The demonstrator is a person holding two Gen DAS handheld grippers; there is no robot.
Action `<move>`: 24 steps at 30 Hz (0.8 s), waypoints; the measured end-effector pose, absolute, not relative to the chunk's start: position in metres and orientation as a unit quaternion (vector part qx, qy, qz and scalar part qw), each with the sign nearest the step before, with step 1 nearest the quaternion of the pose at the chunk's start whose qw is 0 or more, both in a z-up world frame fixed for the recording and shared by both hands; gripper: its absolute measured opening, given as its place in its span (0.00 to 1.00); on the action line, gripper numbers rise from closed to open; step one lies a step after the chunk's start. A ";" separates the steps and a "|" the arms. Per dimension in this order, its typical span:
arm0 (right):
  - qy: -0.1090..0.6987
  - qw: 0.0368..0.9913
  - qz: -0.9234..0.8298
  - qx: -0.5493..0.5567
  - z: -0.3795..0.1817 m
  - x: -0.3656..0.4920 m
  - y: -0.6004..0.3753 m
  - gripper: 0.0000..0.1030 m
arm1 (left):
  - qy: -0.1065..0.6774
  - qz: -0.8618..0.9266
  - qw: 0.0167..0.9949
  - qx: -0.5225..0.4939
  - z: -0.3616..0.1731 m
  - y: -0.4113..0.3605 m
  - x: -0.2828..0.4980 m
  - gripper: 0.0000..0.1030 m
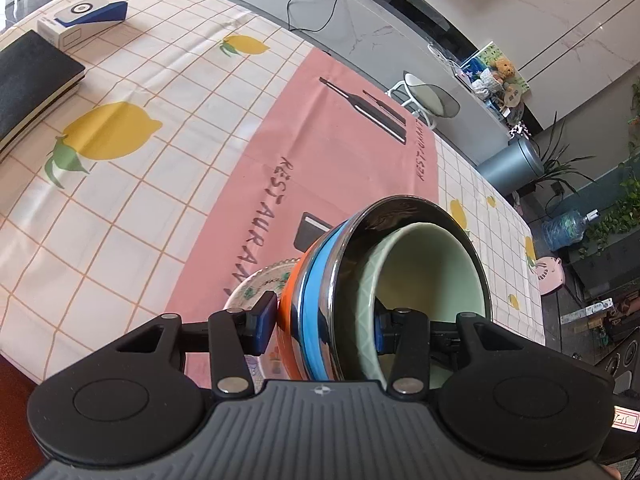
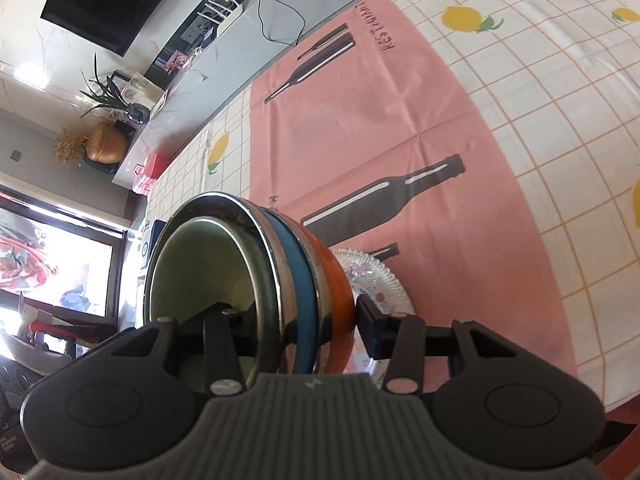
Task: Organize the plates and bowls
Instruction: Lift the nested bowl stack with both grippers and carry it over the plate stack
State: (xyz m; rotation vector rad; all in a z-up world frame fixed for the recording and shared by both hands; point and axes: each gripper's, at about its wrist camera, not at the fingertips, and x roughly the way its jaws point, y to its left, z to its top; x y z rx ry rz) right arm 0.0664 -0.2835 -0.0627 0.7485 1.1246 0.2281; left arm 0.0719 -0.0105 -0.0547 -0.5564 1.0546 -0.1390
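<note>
You are in the carry step: the left gripper point(image 1: 326, 326) and right gripper point(image 2: 304, 320) each clamp the nested bowl stack point(image 1: 400, 280) at lower centre, above the patterned plate point(image 1: 256, 284). Next, lower both evenly.

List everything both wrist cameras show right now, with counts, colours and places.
Stacked bowls: pale green inside steel-rimmed blue and orange ones, exact count unclear, clamped between both grippers.
Patterned plate: one, floral, under the stack.
Pink mat: one, bottle prints, table centre.
Lemon tablecloth: one, white grid.
Black notebook: one, table's far left.
White-blue box: one, beyond the notebook.
Left gripper: black, closed over the stack's wall.
Right gripper: black, closed over the opposite wall.
</note>
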 end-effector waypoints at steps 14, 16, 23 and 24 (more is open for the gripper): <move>0.550 0.758 0.086 0.340 -0.082 0.066 -0.281 0.43 | 0.526 -0.062 0.806 -0.264 -0.075 -0.009 0.069 0.49; 0.553 0.755 0.088 0.342 -0.084 0.067 -0.280 0.43 | 0.527 -0.058 0.806 -0.263 -0.076 -0.009 0.069 0.49; 0.558 0.752 0.086 0.340 -0.089 0.068 -0.278 0.43 | 0.531 -0.056 0.804 -0.262 -0.081 -0.010 0.070 0.49; 0.557 0.753 0.087 0.340 -0.089 0.069 -0.279 0.43 | 0.531 -0.055 0.804 -0.261 -0.081 -0.010 0.071 0.48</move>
